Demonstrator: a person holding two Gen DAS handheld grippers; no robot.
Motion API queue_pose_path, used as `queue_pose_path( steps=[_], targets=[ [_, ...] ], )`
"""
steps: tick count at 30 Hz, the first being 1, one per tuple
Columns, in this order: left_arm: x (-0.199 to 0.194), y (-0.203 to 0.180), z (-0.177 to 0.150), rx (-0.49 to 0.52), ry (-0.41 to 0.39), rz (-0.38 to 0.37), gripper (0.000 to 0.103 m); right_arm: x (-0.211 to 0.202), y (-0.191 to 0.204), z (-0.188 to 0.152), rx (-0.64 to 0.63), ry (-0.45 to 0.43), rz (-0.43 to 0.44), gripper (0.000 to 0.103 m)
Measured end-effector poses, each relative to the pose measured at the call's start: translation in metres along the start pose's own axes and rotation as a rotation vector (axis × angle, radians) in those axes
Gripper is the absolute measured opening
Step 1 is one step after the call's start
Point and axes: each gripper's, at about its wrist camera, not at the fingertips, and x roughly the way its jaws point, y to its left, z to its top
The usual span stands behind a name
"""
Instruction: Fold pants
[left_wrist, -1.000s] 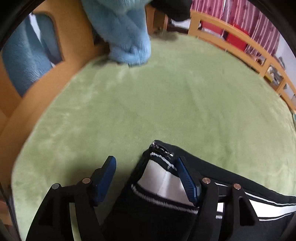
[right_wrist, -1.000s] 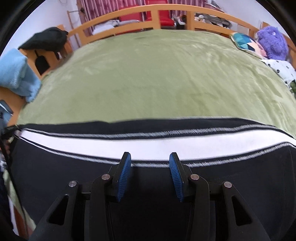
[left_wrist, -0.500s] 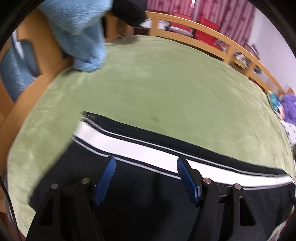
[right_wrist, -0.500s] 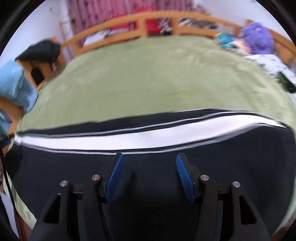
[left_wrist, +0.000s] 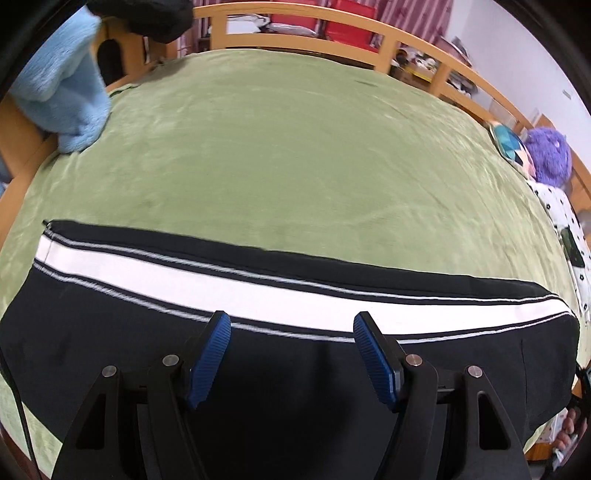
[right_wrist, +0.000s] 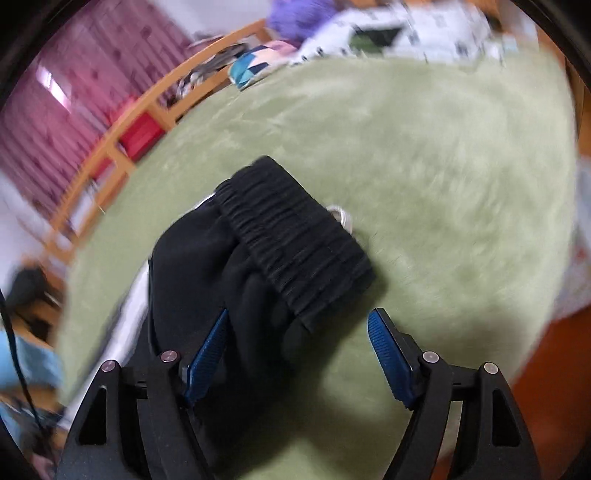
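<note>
Black pants with a white side stripe (left_wrist: 295, 295) lie flat on the green bed blanket (left_wrist: 295, 147). Left gripper (left_wrist: 291, 354) hovers, jaws open; right gripper (right_wrist: 297, 354), jaws open, at the waistband (right_wrist: 295, 243). Next: grab it, fold across.

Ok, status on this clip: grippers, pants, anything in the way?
Left gripper open, over the pants. Right gripper open at the waistband. Pants flat on green blanket. Blue towel at far corner, clear.

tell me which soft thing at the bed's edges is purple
The fluffy purple plush toy at the right edge, beside the patterned cushion. The blanket draped at the left edge is light blue.
</note>
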Motion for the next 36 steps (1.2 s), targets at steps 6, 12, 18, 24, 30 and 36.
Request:
queue_pose_path(
  steps=[6, 12, 18, 24, 30, 36],
  targets=[
    [-0.001, -0.025, 0.007, 0.03, 0.0, 0.013, 0.067, 0.039, 0.005, 0.014, 0.052, -0.039, 0.051, 0.08],
    [-0.013, -0.026, 0.01, 0.045, -0.033, 0.017, 0.067, -0.019, 0.042, 0.05, -0.184, -0.253, 0.16, 0.038],
    [-0.024, 0.004, -0.003, 0.007, -0.052, 0.029, 0.067, 0.044, 0.021, 0.047, -0.24, 0.006, -0.124, 0.06],
    [-0.031, 0.052, -0.034, -0.052, -0.061, 0.088, 0.07, 0.008, 0.005, 0.023, -0.202, -0.062, -0.137, 0.067],
    [0.005, 0.114, -0.082, -0.138, 0.046, 0.125, 0.073, -0.025, 0.068, -0.02, -0.346, -0.14, -0.151, 0.067],
    [-0.066, 0.179, -0.103, -0.2, -0.124, 0.168, 0.073, -0.034, 0.121, -0.097, -0.497, -0.09, -0.052, 0.069]
  ],
)
